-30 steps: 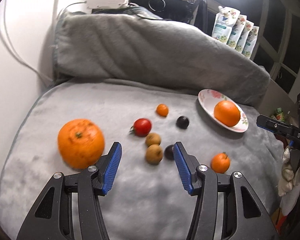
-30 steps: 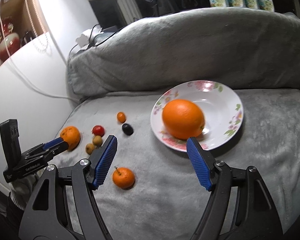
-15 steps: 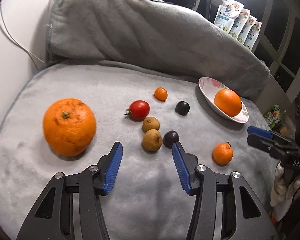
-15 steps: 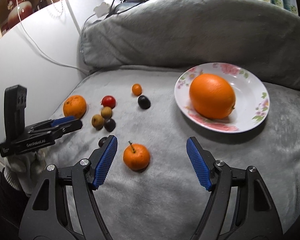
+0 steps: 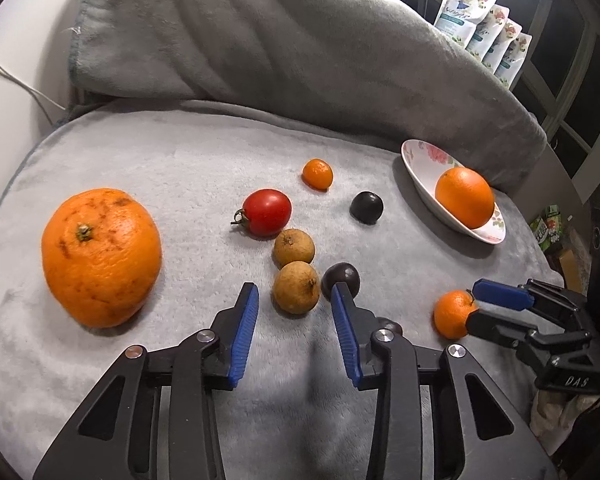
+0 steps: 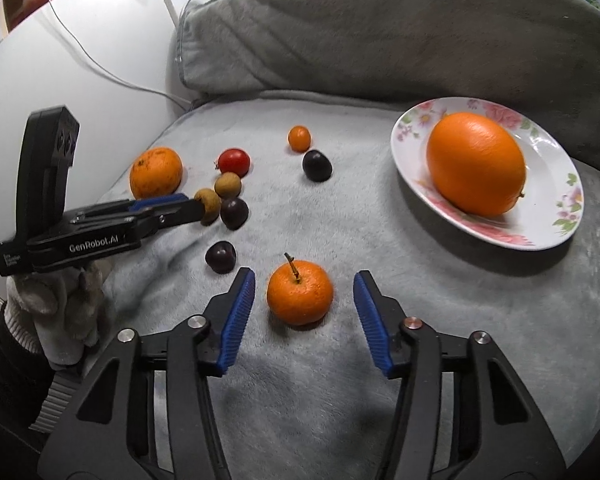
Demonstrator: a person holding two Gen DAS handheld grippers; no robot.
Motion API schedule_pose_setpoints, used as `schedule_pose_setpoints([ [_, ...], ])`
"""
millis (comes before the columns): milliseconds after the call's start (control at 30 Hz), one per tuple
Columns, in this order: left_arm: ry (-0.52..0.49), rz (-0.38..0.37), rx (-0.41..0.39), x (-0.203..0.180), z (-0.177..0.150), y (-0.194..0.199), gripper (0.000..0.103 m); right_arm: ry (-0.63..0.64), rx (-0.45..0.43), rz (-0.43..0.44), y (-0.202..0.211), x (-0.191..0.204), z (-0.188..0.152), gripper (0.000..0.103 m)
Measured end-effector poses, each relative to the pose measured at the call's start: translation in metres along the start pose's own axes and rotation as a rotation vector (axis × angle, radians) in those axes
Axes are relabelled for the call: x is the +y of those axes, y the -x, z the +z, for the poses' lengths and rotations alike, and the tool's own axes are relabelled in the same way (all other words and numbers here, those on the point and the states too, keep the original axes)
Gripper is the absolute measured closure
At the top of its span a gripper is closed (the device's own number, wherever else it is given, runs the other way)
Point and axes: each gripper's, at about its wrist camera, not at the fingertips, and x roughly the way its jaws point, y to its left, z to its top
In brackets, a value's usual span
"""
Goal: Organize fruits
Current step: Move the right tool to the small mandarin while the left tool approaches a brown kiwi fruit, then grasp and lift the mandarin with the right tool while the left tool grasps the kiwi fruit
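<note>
Orange fruit dominates the scene, and only one piece is sorted: a large smooth orange [image 6: 476, 164] lies in the flowered plate [image 6: 556, 216] at the right of the grey plush blanket [image 6: 380, 360]; everything else lies loose on the cloth, so by this evidence the organizing is judged barely begun. Nearest the right gripper [image 6: 304, 320] sits a small stemmed mandarin [image 6: 300, 298], between the blue pads but apart from both; the jaws have just been closing yet have not met the peel. In the left wrist view the left gripper [image 5: 296, 332] frames the nearer brown longan [image 5: 296, 288] just beyond its tips; its jaws have likewise just been closing, and the side-on right wrist view cannot settle whether a pad touches the fruit, so no grip is claimed. Outward from these: a second longan [image 5: 294, 247] just behind the first, a dark plum [image 5: 340, 280] touching or nearly touching the left gripper's right fingertip, another dark plum [image 6: 220, 257] near the mandarin, a third [image 6: 317, 165] farther back, a red tomato [image 5: 266, 212], a tiny orange kumquat [image 5: 318, 174], and a large rough orange [image 5: 100, 256] well apart at the left. Nine pieces thus remain to be placed; a gloved hand [image 6: 56, 316] carries the left tool; a grey cushion [image 6: 380, 32] backs the work area.
</note>
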Motion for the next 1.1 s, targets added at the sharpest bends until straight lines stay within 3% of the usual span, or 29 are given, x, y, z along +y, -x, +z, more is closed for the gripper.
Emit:
schedule_pose_setpoints([
  [400,-0.016,0.001,0.029,0.000,0.002,-0.011,0.078,0.022,0.036,-0.007,-0.012,0.003,-0.002,0.063],
  [733,-0.026,0.011,0.021,-0.004,0.003,-0.011,0.079,0.021,0.032,-0.002,-0.010,0.004,-0.002,0.064],
  [1100,-0.042,-0.025,-0.018,-0.018,0.016,-0.002,0.079,-0.016,-0.031,-0.026,0.013,-0.012,0.002,0.064],
])
